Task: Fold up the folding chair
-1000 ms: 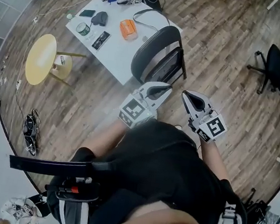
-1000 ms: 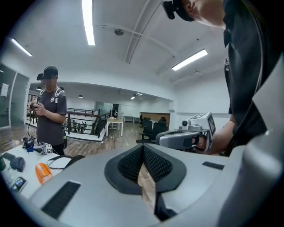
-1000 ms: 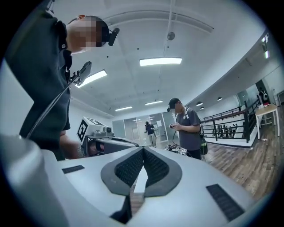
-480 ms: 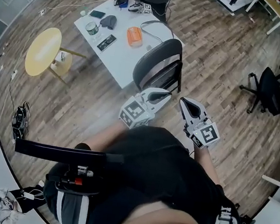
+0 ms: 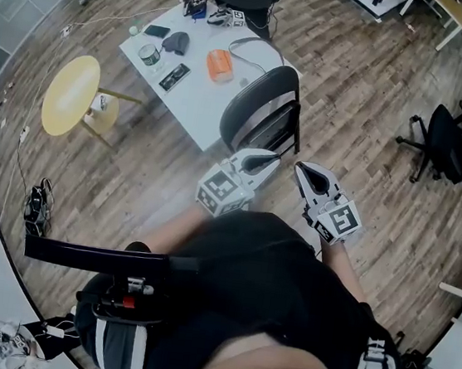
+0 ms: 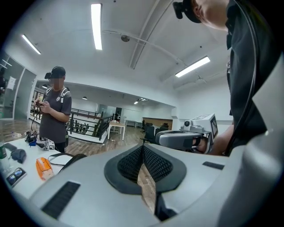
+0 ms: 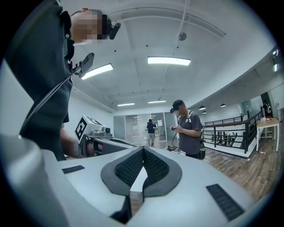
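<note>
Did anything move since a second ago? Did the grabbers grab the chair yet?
Almost nothing moved. The left gripper and right gripper stay shut and empty, side by side near the folding chair. Neither took hold of it or let anything go. Only the head view shifted a little. The chair still stands at the white table.

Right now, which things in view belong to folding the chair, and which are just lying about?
For the job: folding chair; left gripper, shut and empty; right gripper, shut and empty.
Lying about: white table; orange object on it; yellow round table; black office chair.
</note>
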Motion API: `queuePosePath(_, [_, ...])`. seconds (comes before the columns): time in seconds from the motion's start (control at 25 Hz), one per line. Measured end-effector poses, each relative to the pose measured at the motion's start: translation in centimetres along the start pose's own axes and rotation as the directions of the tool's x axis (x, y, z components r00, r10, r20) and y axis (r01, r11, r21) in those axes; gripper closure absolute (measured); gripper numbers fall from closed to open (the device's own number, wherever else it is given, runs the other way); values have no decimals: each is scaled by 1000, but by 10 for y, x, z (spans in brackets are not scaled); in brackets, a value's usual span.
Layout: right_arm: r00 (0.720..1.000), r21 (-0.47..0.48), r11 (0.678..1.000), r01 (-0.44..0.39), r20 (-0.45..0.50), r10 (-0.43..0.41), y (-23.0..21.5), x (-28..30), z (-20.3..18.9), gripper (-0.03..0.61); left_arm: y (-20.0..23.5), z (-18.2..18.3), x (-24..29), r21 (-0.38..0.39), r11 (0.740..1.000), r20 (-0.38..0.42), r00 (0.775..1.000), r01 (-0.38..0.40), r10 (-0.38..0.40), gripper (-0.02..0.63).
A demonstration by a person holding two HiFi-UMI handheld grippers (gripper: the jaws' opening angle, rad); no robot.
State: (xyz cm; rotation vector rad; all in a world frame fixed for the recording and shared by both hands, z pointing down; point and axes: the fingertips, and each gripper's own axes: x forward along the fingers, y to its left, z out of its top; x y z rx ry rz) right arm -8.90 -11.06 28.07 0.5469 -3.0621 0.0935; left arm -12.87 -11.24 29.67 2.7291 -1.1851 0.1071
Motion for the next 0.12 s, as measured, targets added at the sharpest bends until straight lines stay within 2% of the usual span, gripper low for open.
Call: queuePosePath(0.12, [1000,-2,1000,0,2,0,2,2,-1,568,2,3,-3,0,1000,17,1000,-10,10,607])
